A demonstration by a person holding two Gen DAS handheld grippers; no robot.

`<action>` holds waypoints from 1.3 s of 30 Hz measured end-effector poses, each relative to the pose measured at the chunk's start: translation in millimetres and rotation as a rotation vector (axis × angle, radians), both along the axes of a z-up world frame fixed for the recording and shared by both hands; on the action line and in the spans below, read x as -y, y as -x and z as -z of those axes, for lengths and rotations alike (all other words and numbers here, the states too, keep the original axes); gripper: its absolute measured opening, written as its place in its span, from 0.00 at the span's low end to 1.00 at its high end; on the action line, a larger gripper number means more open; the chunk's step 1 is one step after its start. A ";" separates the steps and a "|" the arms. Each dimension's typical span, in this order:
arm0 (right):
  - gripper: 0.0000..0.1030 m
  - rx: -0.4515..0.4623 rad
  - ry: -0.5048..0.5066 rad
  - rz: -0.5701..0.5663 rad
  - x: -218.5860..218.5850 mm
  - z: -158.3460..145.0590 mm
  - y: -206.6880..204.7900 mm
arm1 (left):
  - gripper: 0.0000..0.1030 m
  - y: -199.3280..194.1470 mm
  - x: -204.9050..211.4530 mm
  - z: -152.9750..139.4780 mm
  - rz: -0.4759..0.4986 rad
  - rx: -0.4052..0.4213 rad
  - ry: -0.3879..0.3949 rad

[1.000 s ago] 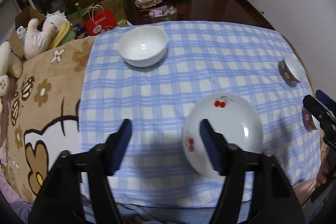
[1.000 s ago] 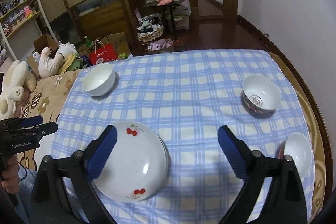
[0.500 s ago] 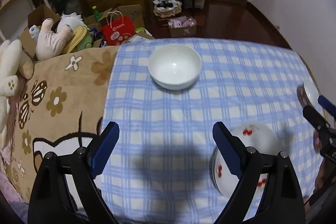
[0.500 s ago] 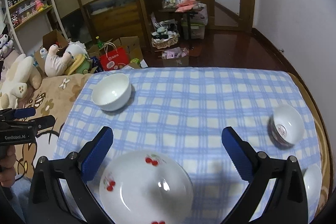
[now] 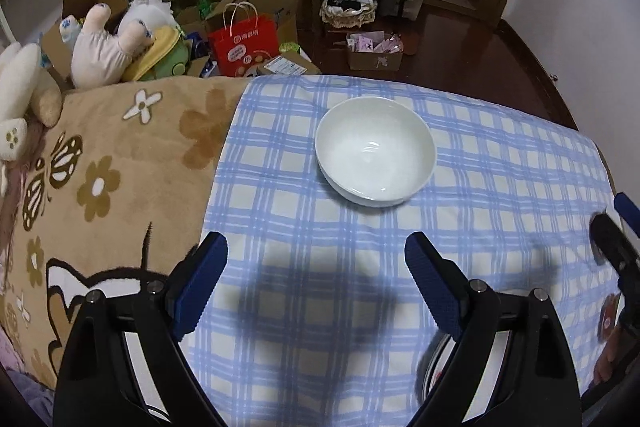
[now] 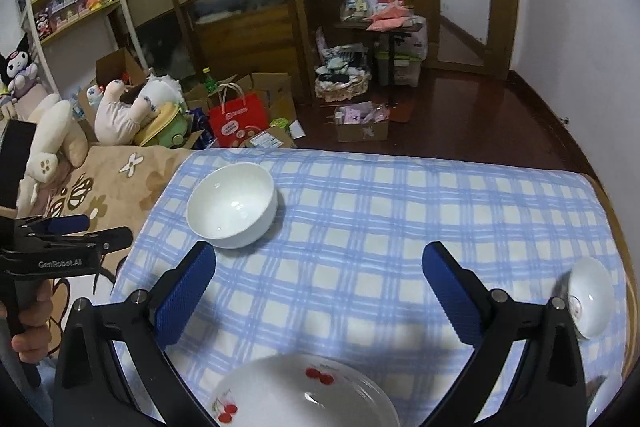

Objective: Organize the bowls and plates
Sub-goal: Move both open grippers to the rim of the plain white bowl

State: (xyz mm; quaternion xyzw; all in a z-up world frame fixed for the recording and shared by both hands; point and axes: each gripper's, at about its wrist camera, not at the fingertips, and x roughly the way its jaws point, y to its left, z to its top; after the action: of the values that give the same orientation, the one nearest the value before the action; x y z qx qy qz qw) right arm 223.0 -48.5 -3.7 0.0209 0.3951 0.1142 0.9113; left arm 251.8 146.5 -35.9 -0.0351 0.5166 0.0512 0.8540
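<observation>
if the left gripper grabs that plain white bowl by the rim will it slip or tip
The white bowl looks glazed and glossy, so probably slippery, stiff and breakable. It seems to narrow toward its base, so a one-sided rim pinch may tilt it. The checked cloth underneath might bunch if pushed.

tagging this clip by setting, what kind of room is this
Most likely a lived-in home room, a bedroom or living room rather than a lab: plush toys piled beside cardboard boxes, a shelf of figurines, and bowls on a checked cloth next to a cartoon blanket.

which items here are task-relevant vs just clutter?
Task items:
white bowl
cherry plate
small patterned bowl
left gripper, open
right gripper, open

Clutter:
plush toys
red gift bag
cardboard box
brown blanket
</observation>
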 end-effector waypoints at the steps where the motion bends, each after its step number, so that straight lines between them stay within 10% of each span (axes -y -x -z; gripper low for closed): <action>1: 1.00 -0.003 0.001 -0.010 -3.6 1.6 -3.9 | 0.87 -4.0 -0.6 0.7 0.000 -0.005 -0.008; 25: 0.98 -0.111 -0.047 -0.029 -43.5 50.5 -84.1 | 0.85 -72.3 -30.0 48.3 -0.023 -0.055 0.075; 39: 0.67 -0.309 -0.165 -0.066 -65.9 114.9 -132.8 | 0.85 -105.4 -45.7 97.9 -0.113 -0.125 0.124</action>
State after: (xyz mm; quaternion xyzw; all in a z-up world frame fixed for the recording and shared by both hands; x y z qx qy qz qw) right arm 355.8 17.3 -118.6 0.0998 0.5203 0.1716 0.8306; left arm 357.2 192.2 -133.8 -0.1136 0.5684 0.0692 0.8119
